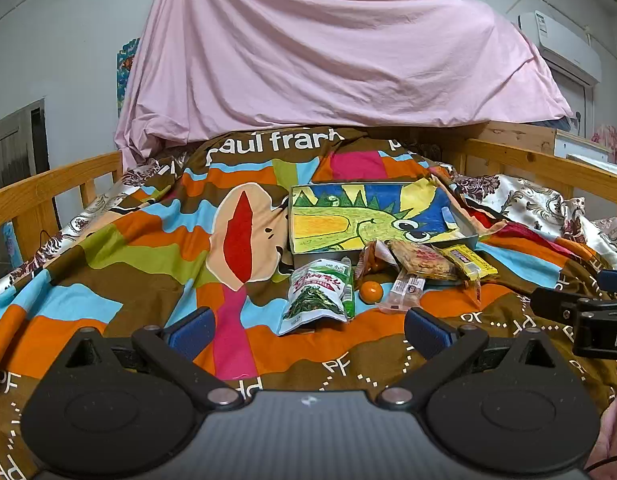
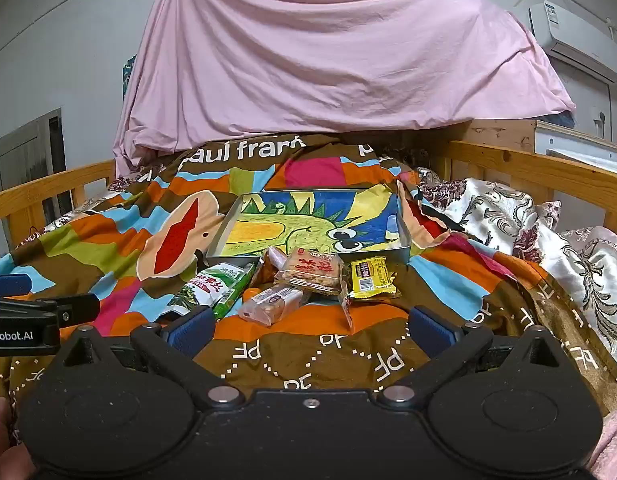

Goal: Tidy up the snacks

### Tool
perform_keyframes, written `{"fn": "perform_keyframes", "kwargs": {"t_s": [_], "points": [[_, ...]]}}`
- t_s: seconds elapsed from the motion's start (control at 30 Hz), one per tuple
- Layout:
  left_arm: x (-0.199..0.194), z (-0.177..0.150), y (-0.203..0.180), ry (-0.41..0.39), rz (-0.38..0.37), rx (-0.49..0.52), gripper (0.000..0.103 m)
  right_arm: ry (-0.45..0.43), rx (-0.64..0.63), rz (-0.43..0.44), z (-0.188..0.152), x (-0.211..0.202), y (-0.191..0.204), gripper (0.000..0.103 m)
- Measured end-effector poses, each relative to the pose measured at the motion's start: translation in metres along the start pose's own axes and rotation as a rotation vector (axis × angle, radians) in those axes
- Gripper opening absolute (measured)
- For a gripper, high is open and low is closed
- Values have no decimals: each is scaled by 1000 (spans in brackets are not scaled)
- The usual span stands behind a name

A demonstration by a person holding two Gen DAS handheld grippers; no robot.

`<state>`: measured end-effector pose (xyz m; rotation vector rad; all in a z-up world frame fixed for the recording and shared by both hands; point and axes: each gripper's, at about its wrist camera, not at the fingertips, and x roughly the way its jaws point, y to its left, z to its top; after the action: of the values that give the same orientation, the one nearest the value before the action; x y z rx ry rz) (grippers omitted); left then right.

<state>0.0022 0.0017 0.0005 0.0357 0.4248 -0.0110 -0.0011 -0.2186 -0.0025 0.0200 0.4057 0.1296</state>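
Note:
A heap of snacks lies on the colourful bedspread in front of a shallow metal tray (image 1: 466, 236) (image 2: 404, 250) lined with a dragon drawing. The heap holds a green-and-white pouch (image 1: 318, 294) (image 2: 206, 286), a small orange fruit (image 1: 371, 291) (image 2: 251, 293), a clear-wrapped bar (image 1: 404, 292) (image 2: 272, 302), a red-printed cracker pack (image 1: 422, 264) (image 2: 312, 272) and a yellow packet (image 1: 472, 262) (image 2: 370, 278). My left gripper (image 1: 308, 332) hovers open just short of the green pouch. My right gripper (image 2: 308, 330) stands open just short of the bar, nothing between its fingers.
Wooden bed rails (image 1: 48, 188) (image 2: 548, 168) run along both sides. A pink sheet (image 1: 328, 52) drapes over something tall behind the bed. A floral satin quilt (image 2: 548, 232) lies bunched at the right. Each gripper shows at the edge of the other's view.

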Motion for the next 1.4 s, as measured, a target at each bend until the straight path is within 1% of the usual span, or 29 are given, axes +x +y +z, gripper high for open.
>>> {"fn": "perform_keyframes", "kwargs": {"t_s": [0.37, 0.5, 0.6, 0.8, 1.03, 1.1, 1.2, 1.3, 1.4], "points": [[0, -1, 0, 3, -1, -1, 103, -4, 3, 4, 1, -2, -1, 102], [1, -3, 3, 11, -7, -17, 103, -2, 13, 7, 3, -2, -3, 102], [5, -4, 8, 22, -3, -41, 103, 16, 53, 15, 6, 2, -8, 102], [17, -5, 19, 54, 2, -122, 103, 82, 139, 36, 13, 18, -19, 103], [33, -3, 14, 83, 10, -92, 103, 118, 190, 88, 20, 38, -31, 103], [39, -1, 8, 92, 1, -77, 103, 119, 205, 96, 22, 47, -35, 102], [47, 2, 1, 79, -16, -65, 103, 160, 242, 101, 24, 67, -43, 103], [62, 9, -6, 91, -59, -53, 103, 218, 301, 114, 23, 89, -55, 102], [80, 17, -14, 101, -98, -35, 103, 237, 336, 96, 26, 108, -67, 102]]}}
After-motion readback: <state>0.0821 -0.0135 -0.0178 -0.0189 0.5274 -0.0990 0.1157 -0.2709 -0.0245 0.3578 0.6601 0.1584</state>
